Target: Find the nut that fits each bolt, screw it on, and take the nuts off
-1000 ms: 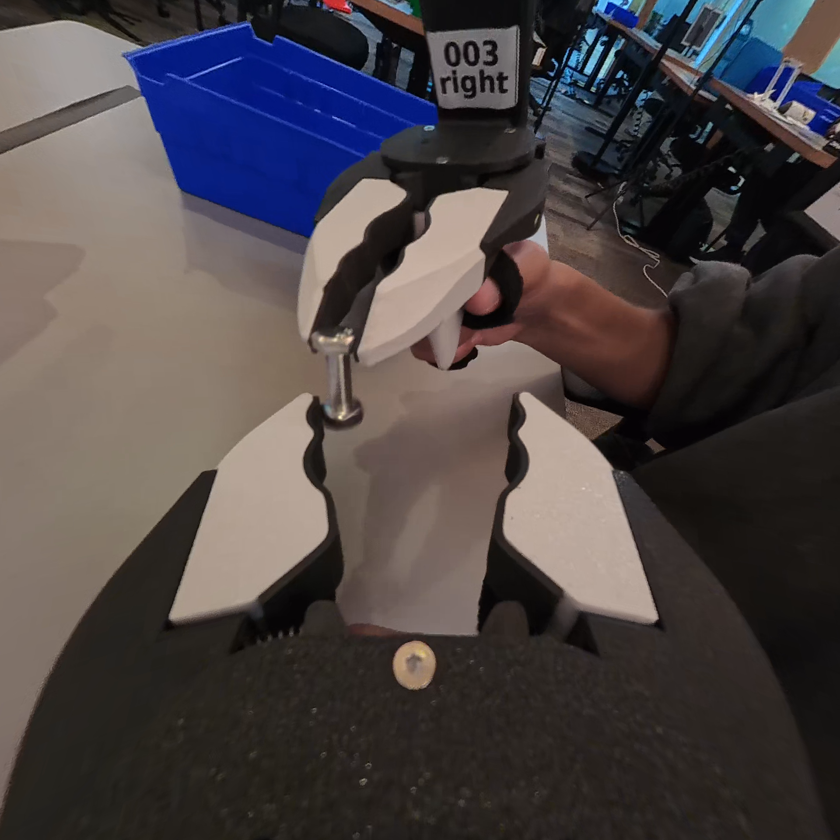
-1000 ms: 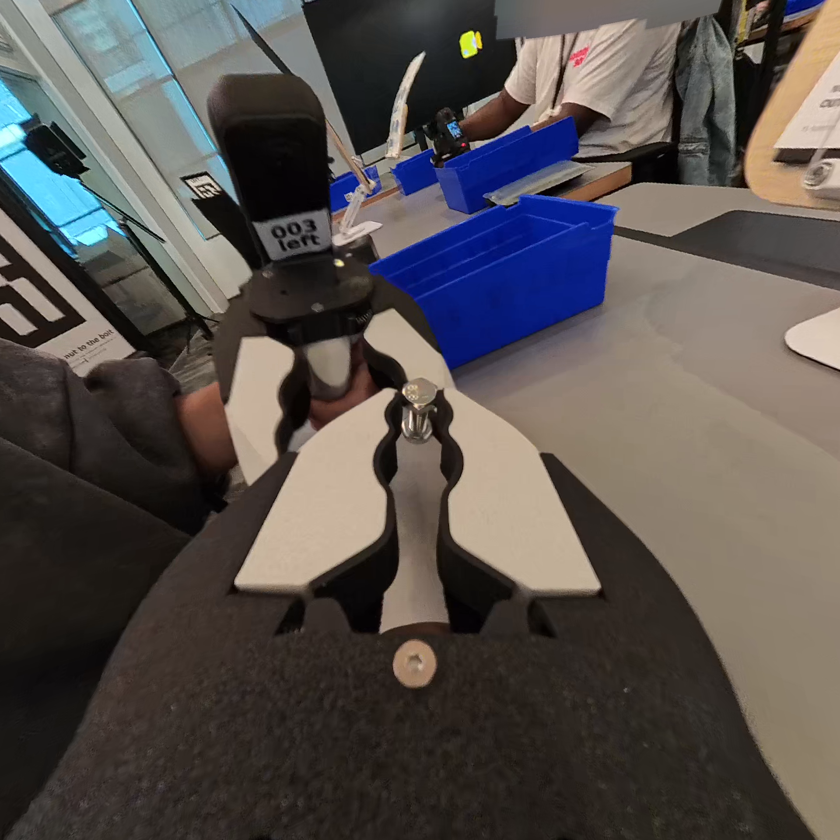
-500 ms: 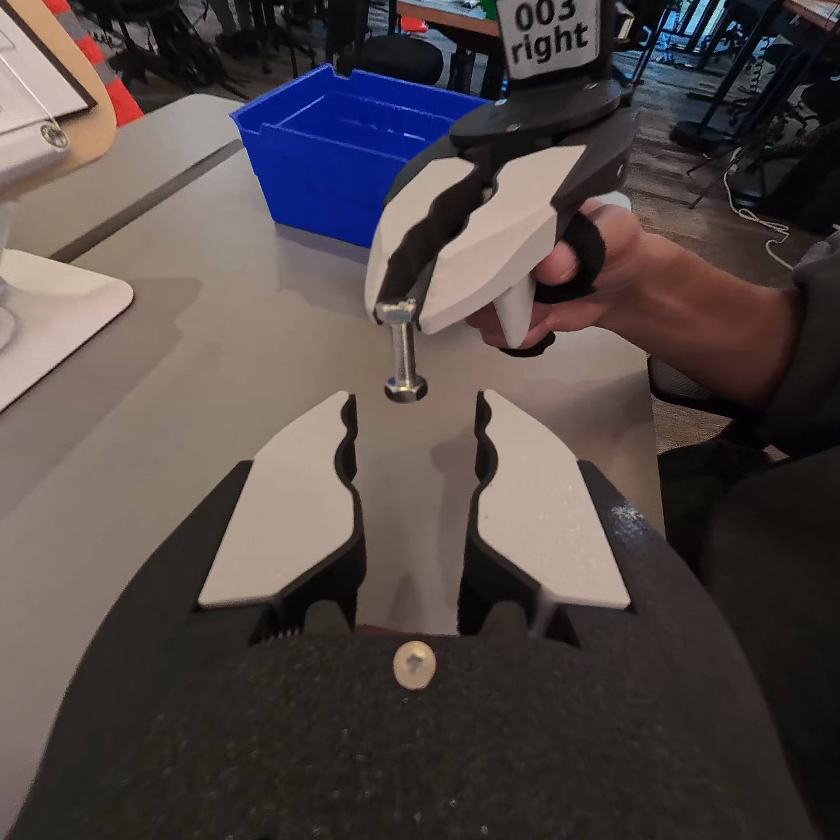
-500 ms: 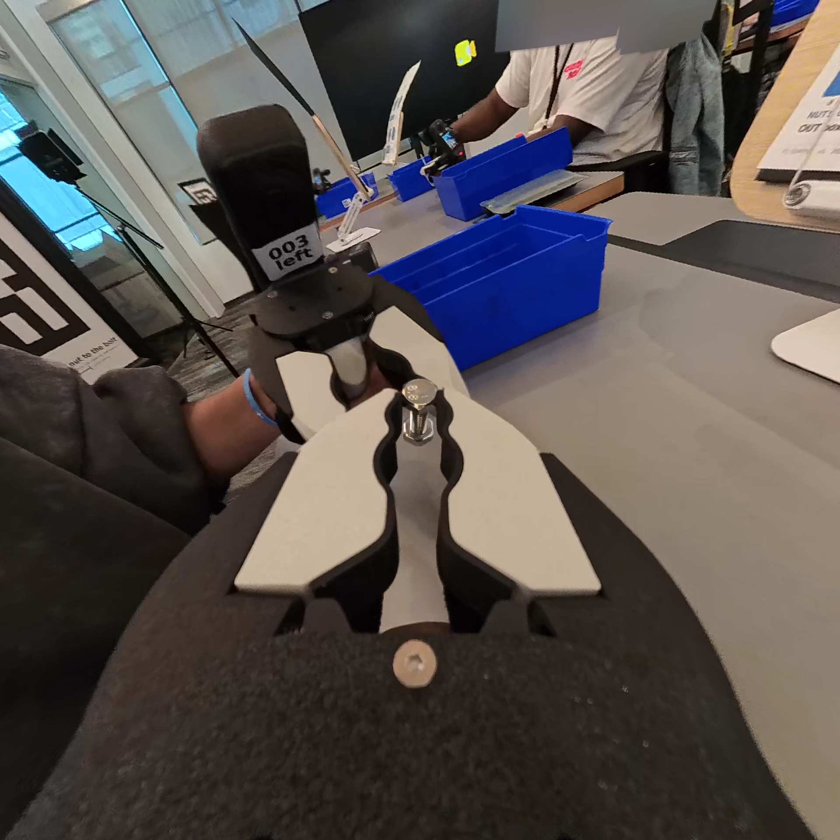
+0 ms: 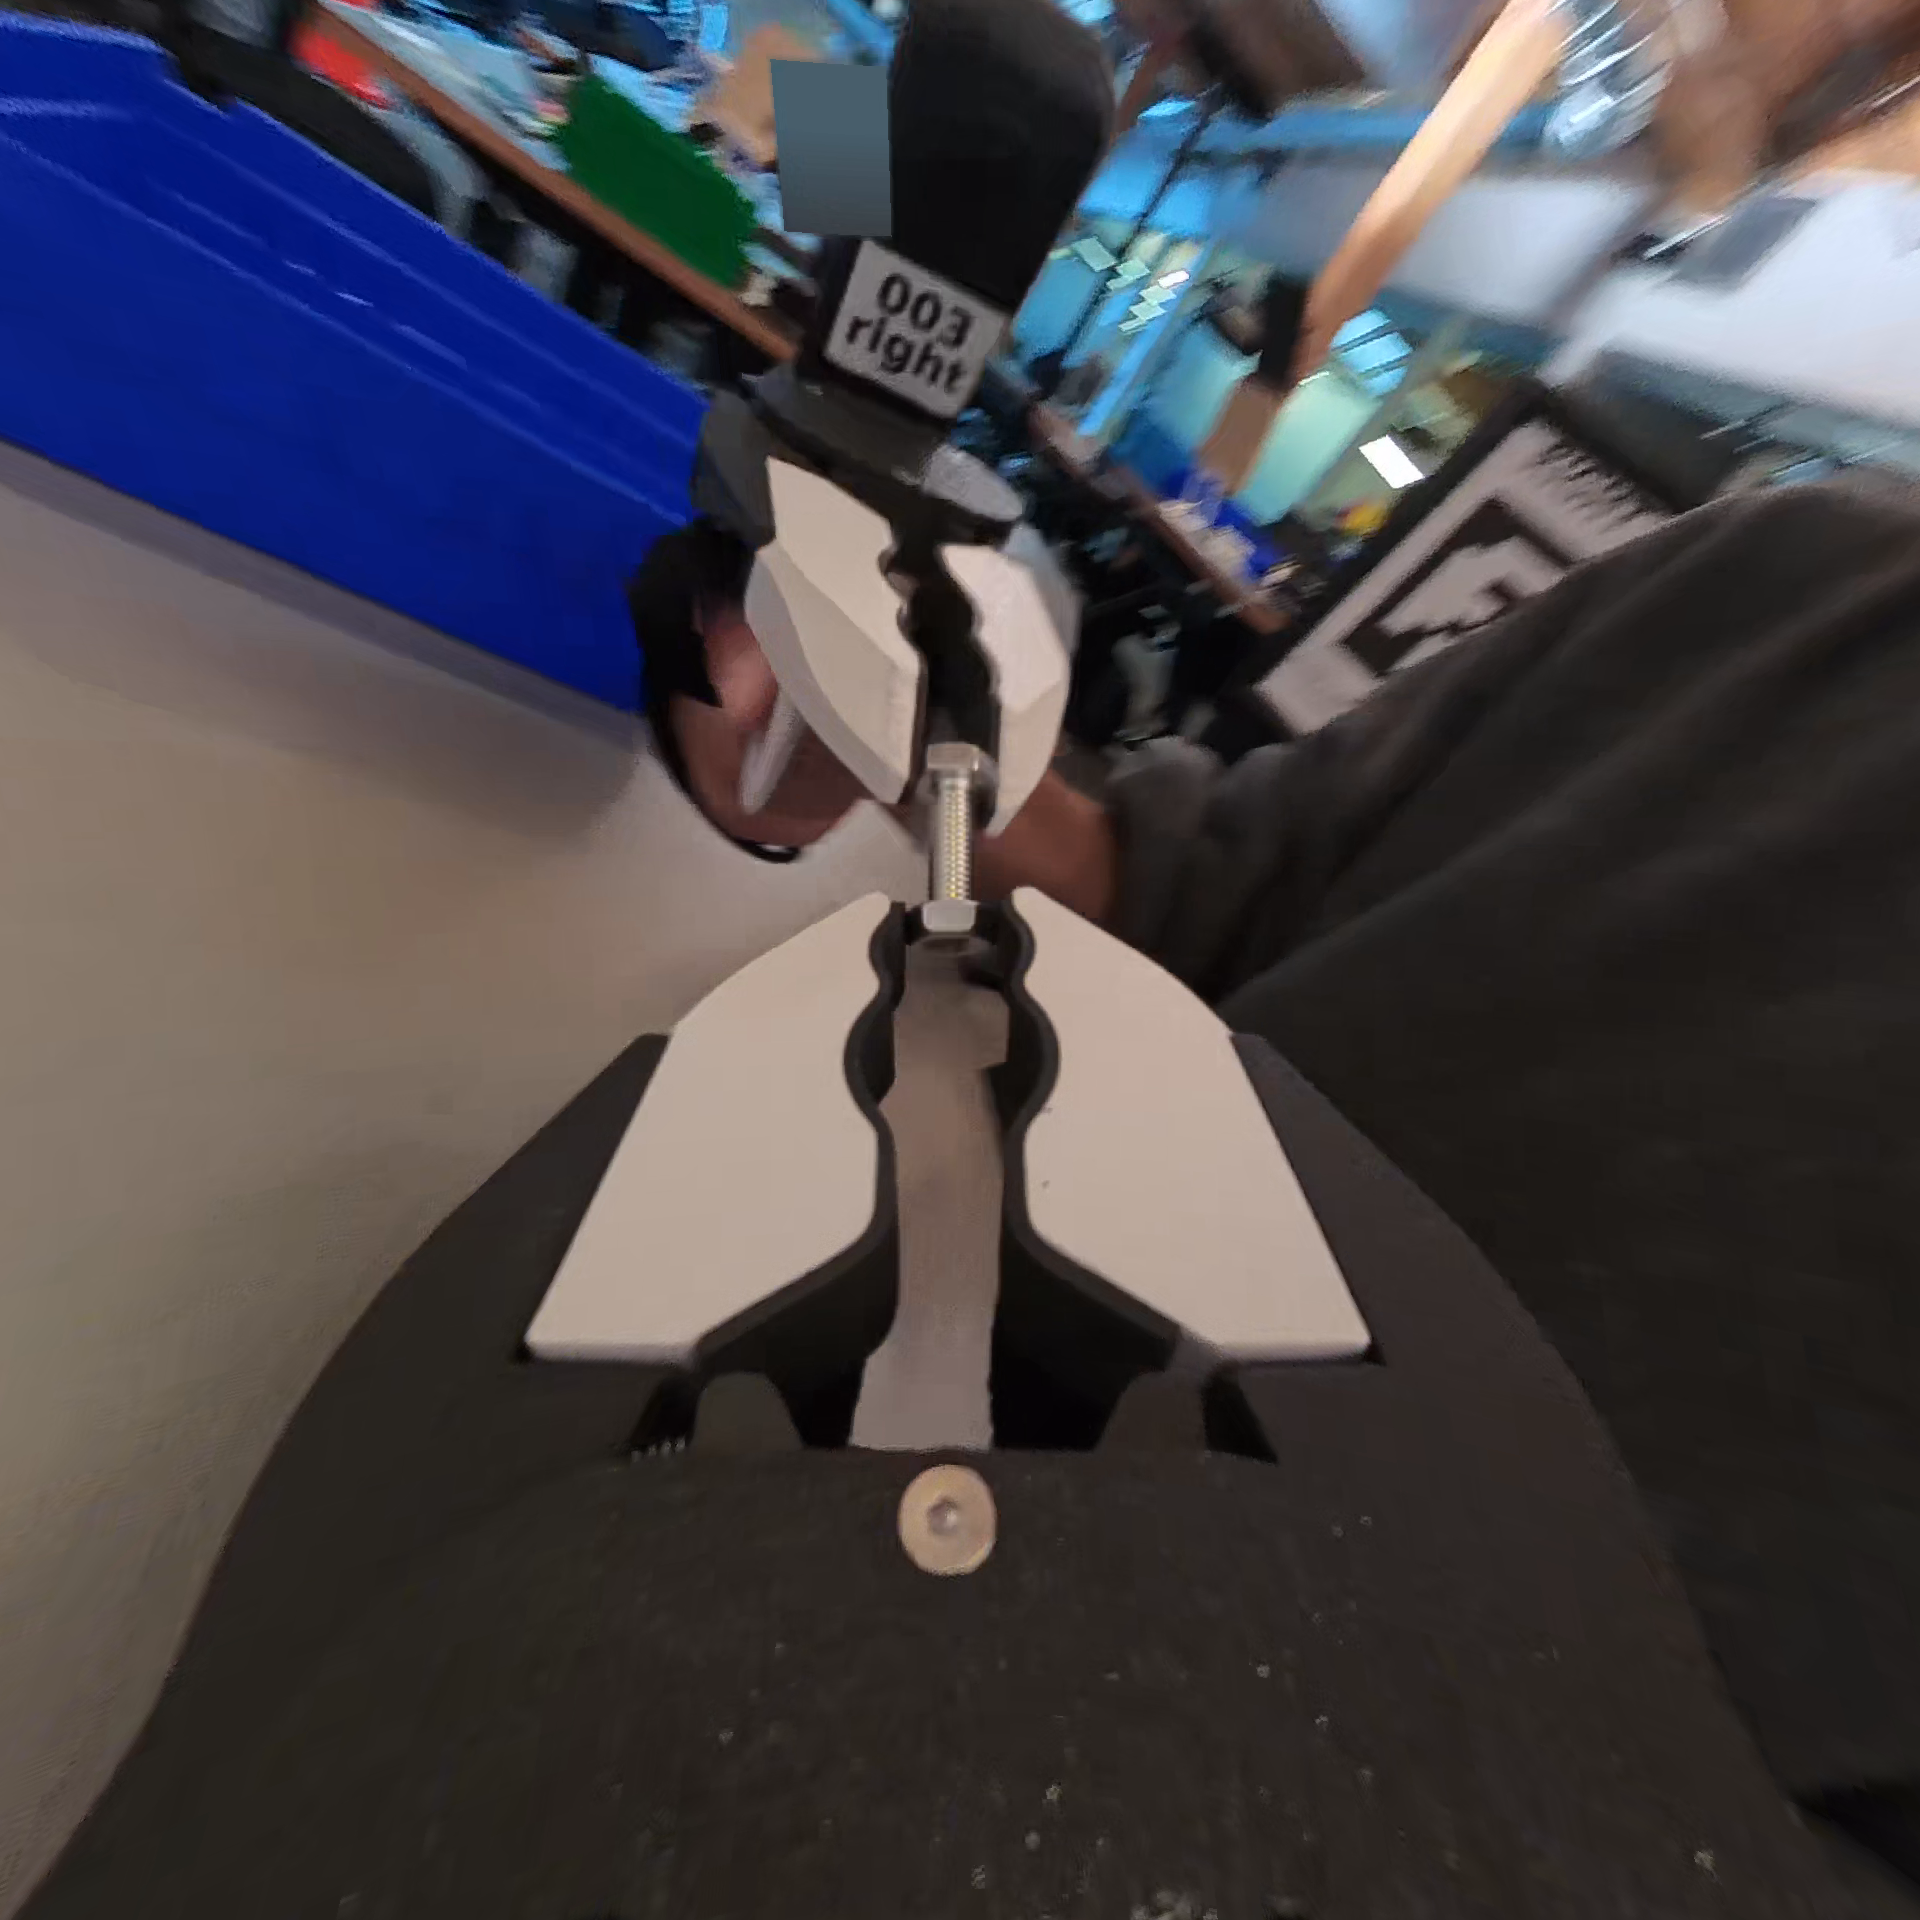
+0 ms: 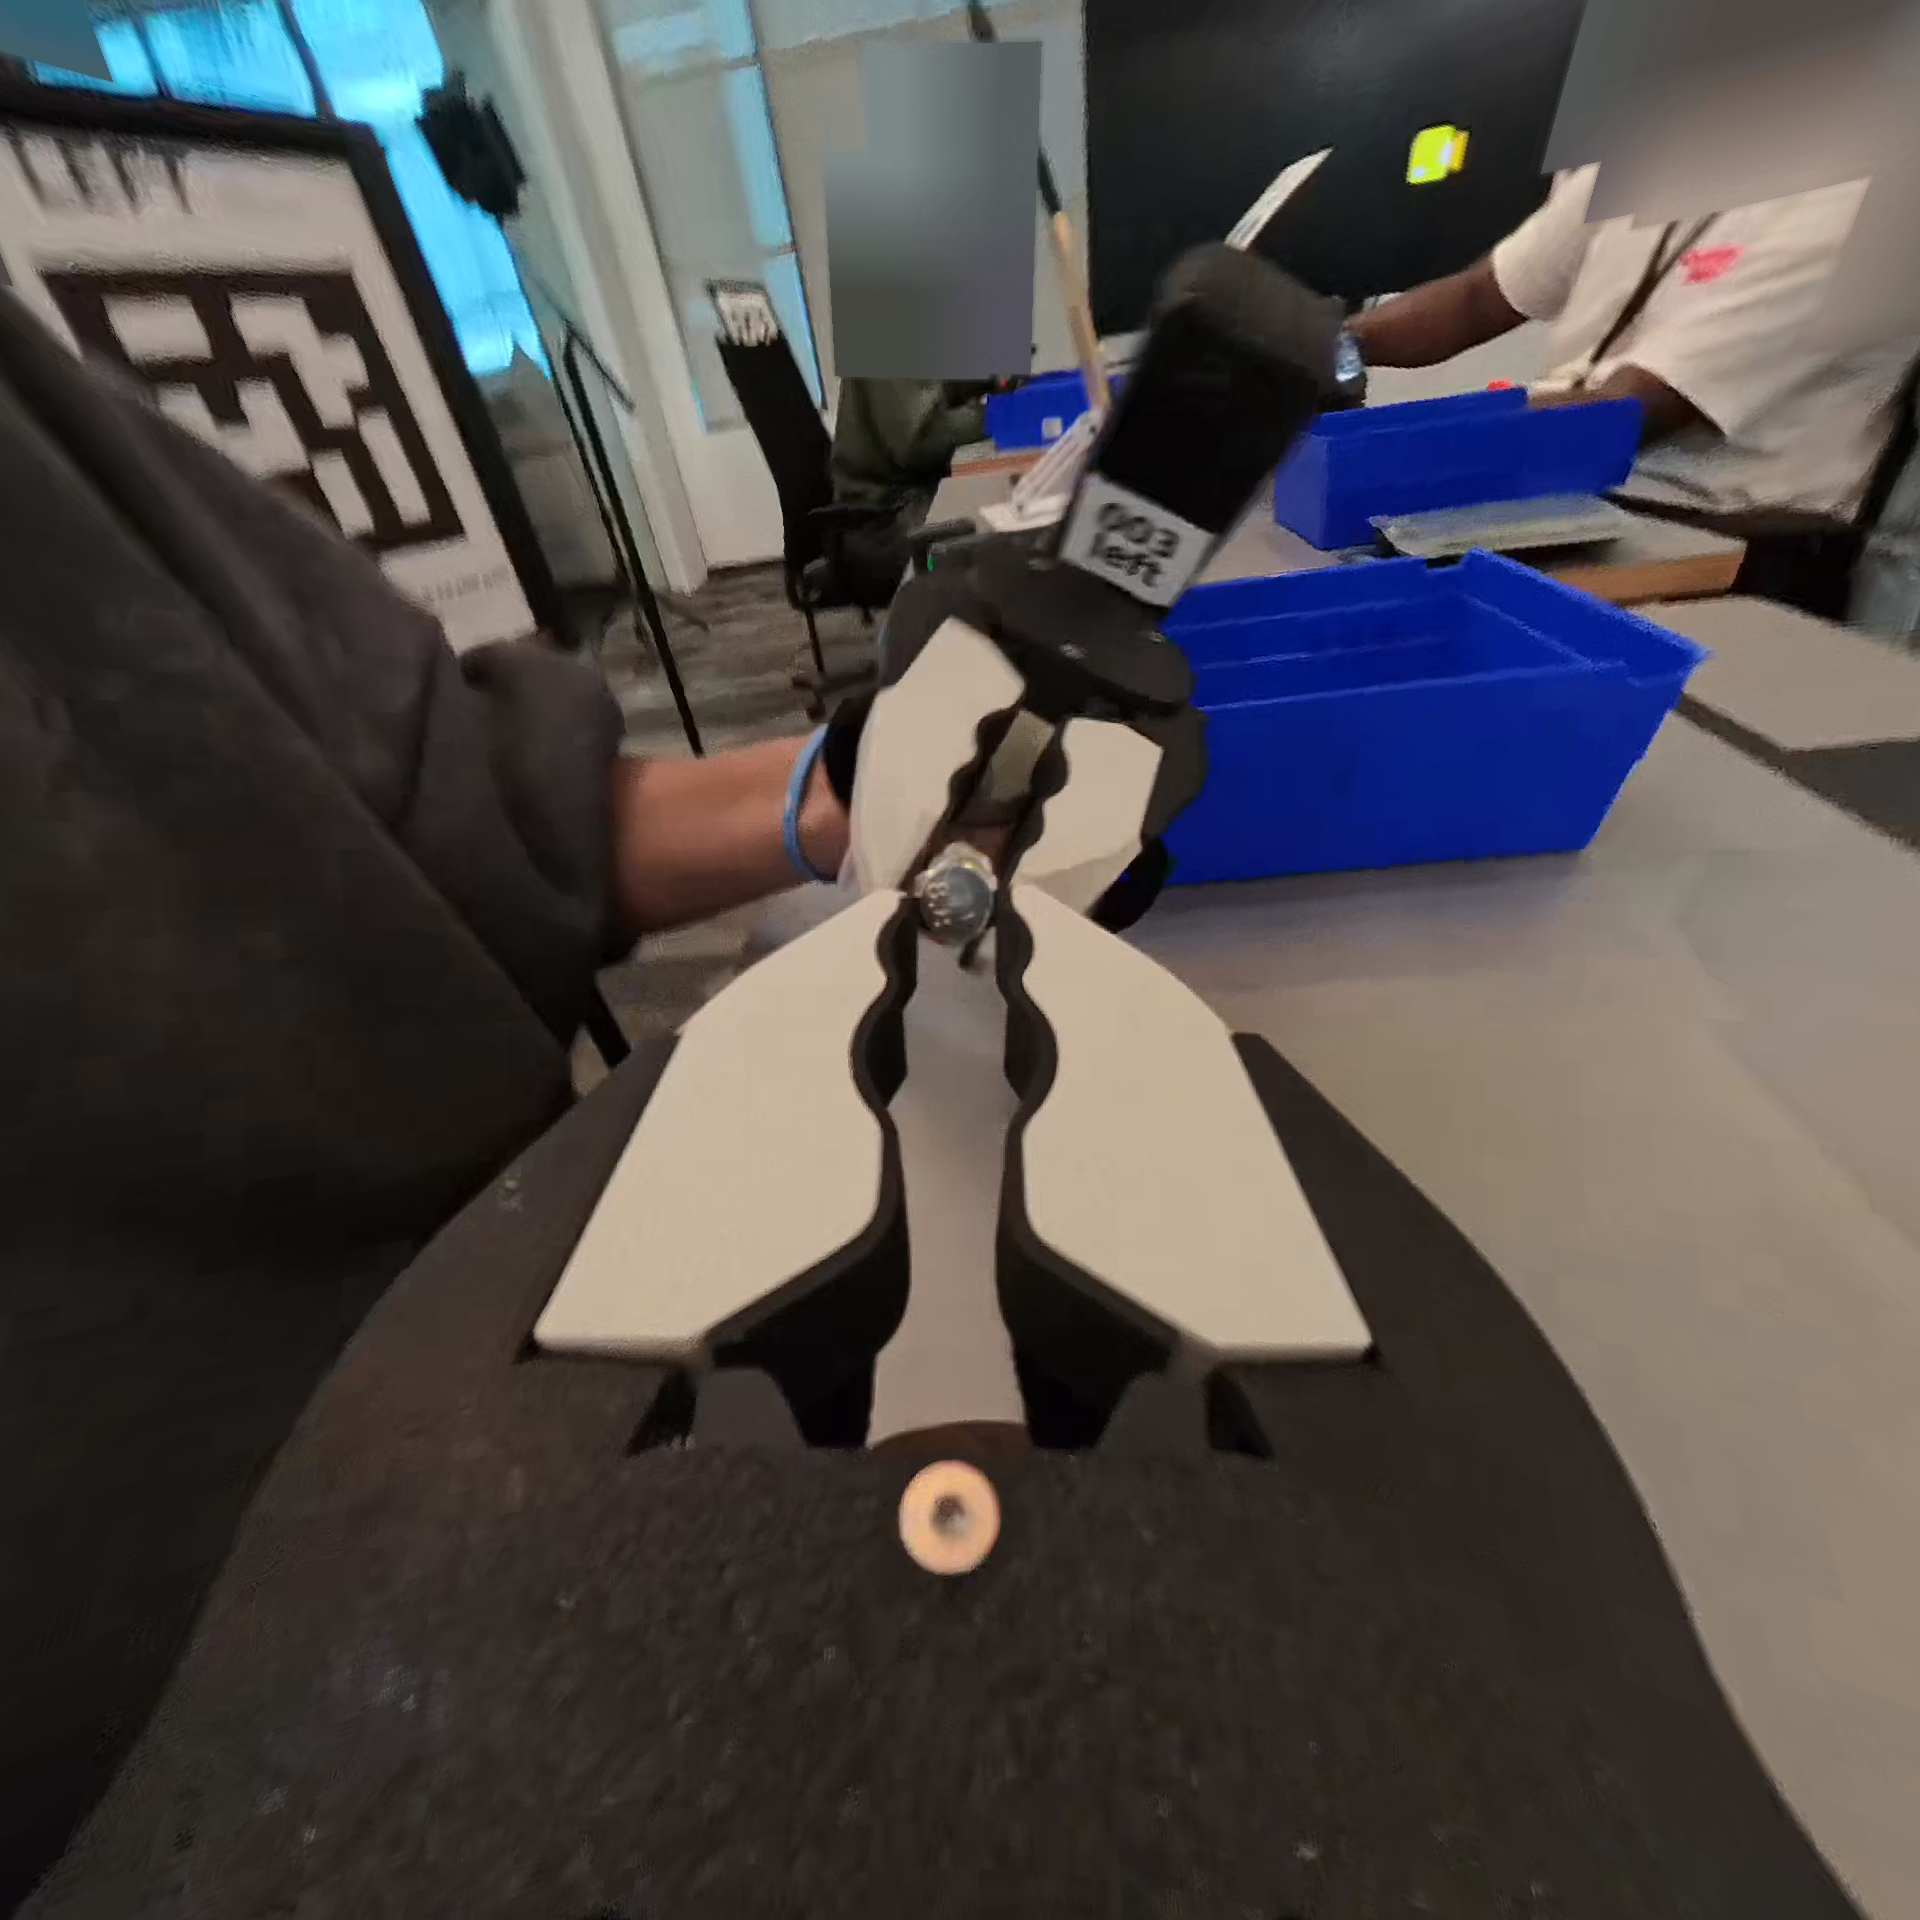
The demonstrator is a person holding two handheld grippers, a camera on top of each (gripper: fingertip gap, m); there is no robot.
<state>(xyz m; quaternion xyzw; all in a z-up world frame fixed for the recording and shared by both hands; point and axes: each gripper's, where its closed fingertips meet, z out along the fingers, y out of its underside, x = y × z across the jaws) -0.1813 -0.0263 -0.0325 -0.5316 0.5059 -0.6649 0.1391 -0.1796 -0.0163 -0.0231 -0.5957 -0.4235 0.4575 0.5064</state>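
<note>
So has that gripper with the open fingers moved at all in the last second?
Yes. The left gripper has closed on the nut and swung right: the blue bin has slid leftward in its view.

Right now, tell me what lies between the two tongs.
In the left wrist view, only the bolt's bare threaded shank spans from right tongs to left tongs.

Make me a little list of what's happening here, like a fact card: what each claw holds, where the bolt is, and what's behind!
right gripper: shut on the bolt's head
left gripper: shut on the nut at its fingertips
bolt: silver, threaded shank spanning between the two grippers, held in the air
nut: silver, on the threaded end of the bolt
blue bin: on the grey table, behind the grippers
bin contents: cannot tell
picture sharpness: background blurred
</note>
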